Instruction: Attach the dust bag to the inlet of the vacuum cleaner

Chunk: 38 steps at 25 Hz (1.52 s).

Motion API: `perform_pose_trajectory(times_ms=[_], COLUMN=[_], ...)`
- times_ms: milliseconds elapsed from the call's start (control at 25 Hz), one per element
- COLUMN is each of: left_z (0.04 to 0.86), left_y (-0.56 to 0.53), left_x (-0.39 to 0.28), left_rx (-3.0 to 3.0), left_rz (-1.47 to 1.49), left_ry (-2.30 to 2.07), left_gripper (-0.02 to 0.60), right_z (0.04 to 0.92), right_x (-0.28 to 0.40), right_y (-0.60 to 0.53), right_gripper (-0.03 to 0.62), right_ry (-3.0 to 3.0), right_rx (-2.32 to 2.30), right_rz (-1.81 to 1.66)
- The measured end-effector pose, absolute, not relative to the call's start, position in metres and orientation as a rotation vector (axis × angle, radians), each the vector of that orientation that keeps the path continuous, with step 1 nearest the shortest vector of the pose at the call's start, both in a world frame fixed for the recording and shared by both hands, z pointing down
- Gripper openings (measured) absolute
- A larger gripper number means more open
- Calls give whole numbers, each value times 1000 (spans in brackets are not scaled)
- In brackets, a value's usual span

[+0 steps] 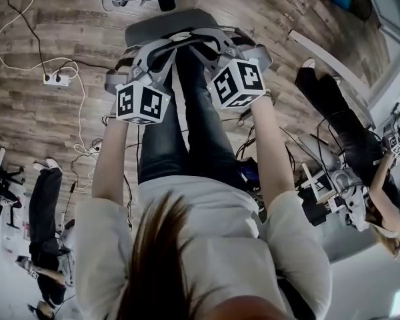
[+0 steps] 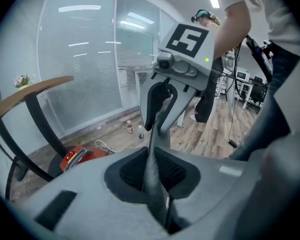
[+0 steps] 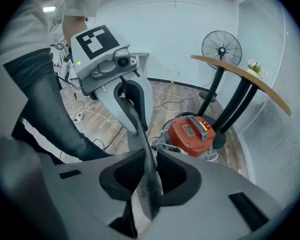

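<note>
The wooden floor (image 1: 40,112) carries everything here. A person (image 1: 187,132) stands on it, seen from above, both arms stretched forward and down.

The dust bag (image 1: 167,29), a flat grey sheet, hangs in the air in front of the person's legs, spread between the two tools and clear of the floor. The vacuum cleaner (image 3: 192,134), a red drum with a grey handle on top, stands on the floor beyond the bag. It sits close to the dark legs of a wooden-topped surface (image 3: 240,74), with loose cables (image 3: 165,101) around it. Bag and vacuum cleaner are well apart. No view shows the inlet clearly.

The left hand-held gripper (image 2: 151,159) is clenched on one edge of the dust bag, whose thin grey edge runs up between its pads. The right hand-held gripper (image 3: 146,169) grasps the opposite edge the same way, so the bag is stretched between them.

This looks like the carrying step: the bag is picked up and being brought toward the machine, with nothing attached yet. The next move probably calls for lowering the bag to the vacuum cleaner, finding the inlet and lining the bag's opening up with it. Both grips need to stay firm so the bag does not sag or twist.
</note>
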<state>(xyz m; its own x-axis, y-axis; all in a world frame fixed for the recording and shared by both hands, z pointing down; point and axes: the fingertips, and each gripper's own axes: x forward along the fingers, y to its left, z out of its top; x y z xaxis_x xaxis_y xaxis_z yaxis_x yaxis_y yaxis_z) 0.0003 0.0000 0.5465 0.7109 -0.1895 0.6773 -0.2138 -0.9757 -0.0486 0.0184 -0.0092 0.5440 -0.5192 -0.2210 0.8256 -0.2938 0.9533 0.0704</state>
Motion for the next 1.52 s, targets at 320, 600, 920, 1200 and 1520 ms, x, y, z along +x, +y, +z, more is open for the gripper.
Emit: perform_pose_trajectory(times_ms=[320, 600, 920, 1200, 1520], left_z=[620, 676, 715, 742, 752], left_y=[-16, -30, -38, -37, -40], left_x=[-2, -5, -11, -10, -11], left_rx=[2809, 2692, 2643, 2620, 2619], left_rz=[1210, 1265, 1316, 1338, 1370], left_ry=[-330, -361, -384, -397, -424], left_gripper=[54, 61, 61, 61, 60], right_z=[616, 669, 708, 736, 745], right_x=[16, 15, 9, 10, 10], right_y=[-18, -27, -37, -36, -39], right_gripper=[57, 44, 46, 46, 46], right_ry=[-2110, -2075, -2087, -2079, -2074], right_rx=[330, 295, 263, 236, 222], right_rz=[186, 214, 226, 223, 199])
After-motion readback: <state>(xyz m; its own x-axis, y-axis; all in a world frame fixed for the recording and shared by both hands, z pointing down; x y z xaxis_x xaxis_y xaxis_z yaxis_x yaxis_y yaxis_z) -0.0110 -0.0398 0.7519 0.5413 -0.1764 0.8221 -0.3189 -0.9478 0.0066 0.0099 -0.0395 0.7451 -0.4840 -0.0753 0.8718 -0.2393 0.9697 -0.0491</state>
